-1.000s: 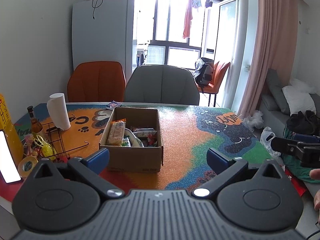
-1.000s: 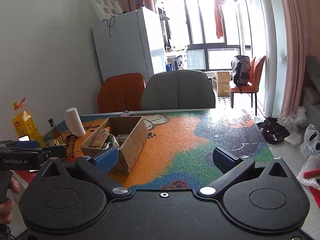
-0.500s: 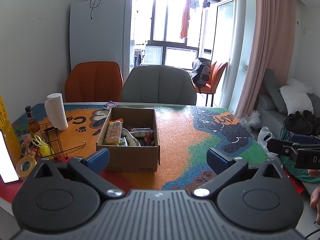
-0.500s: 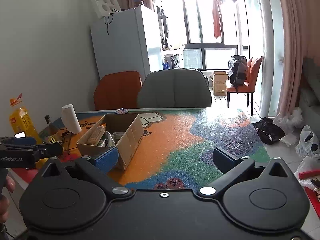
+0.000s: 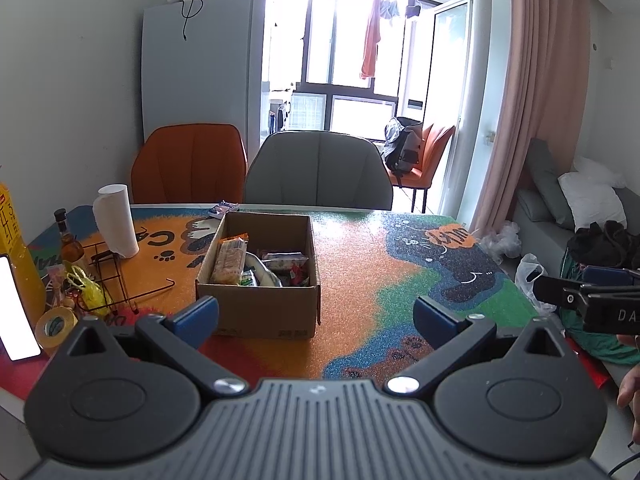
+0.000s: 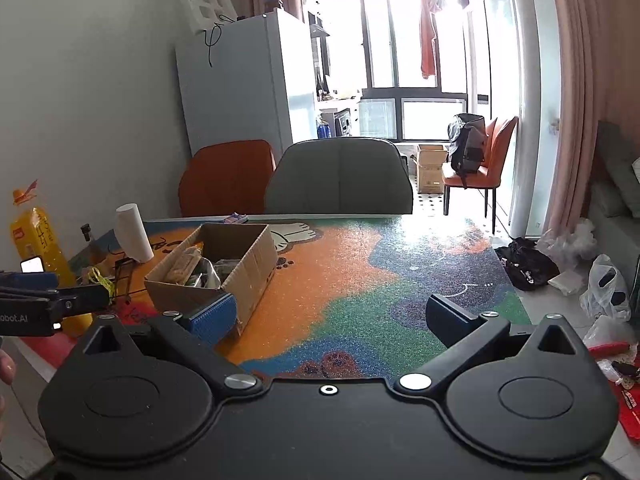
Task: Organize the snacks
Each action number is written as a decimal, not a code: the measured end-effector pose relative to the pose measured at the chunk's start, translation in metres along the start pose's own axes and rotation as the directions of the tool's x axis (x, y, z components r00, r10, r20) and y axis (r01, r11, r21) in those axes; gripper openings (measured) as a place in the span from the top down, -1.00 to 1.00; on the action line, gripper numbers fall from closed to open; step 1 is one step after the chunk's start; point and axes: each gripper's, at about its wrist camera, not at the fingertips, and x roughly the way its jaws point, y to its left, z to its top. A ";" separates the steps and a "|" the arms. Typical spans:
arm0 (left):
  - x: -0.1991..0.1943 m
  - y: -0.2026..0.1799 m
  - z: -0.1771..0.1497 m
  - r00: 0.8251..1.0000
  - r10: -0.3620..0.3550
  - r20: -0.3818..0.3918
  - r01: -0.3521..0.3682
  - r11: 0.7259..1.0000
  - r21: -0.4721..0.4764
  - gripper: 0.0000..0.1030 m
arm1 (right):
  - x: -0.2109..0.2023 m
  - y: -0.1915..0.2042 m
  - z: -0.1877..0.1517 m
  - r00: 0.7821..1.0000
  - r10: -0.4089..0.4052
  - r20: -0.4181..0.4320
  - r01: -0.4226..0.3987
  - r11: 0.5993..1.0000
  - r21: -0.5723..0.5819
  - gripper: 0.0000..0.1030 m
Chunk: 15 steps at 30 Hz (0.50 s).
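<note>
An open cardboard box (image 5: 260, 312) stands on the colourful table (image 5: 360, 280), holding several wrapped snacks (image 5: 230, 260). It also shows in the right wrist view (image 6: 248, 268). One small snack packet (image 5: 222, 209) lies on the table behind the box. My left gripper (image 5: 316, 316) is open and empty, held back at the table's near edge in front of the box. My right gripper (image 6: 332, 316) is open and empty, near the table's near edge to the right of the box.
A paper towel roll (image 5: 116, 220), a wire rack (image 5: 116, 276), a dark bottle (image 5: 70, 242), a tape roll (image 5: 54, 326) and a yellow oil bottle (image 6: 38, 240) stand at the table's left. A grey chair (image 5: 318, 170) and an orange chair (image 5: 190, 164) stand behind.
Both grippers have pulled back and risen a little from the table, so the box looks smaller. Both stay open and empty.
</note>
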 end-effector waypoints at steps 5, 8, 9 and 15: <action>-0.001 0.000 -0.001 1.000 -0.002 -0.003 0.002 1.000 0.000 -1.00 | -0.003 0.000 -0.002 1.000 -0.013 0.006 0.013 1.000 -0.008 -1.00; -0.002 -0.001 -0.001 1.000 -0.002 -0.001 0.002 1.000 0.001 -1.00 | -0.006 0.000 -0.003 1.000 -0.014 0.010 0.014 1.000 -0.017 -1.00; -0.003 -0.002 -0.001 1.000 -0.003 0.001 0.003 1.000 0.001 -1.00 | -0.006 -0.001 -0.002 1.000 -0.014 0.012 0.015 1.000 -0.016 -1.00; -0.002 -0.003 -0.001 1.000 -0.008 0.001 0.008 1.000 0.001 -1.00 | -0.005 -0.005 -0.003 1.000 -0.019 0.011 0.019 1.000 -0.001 -1.00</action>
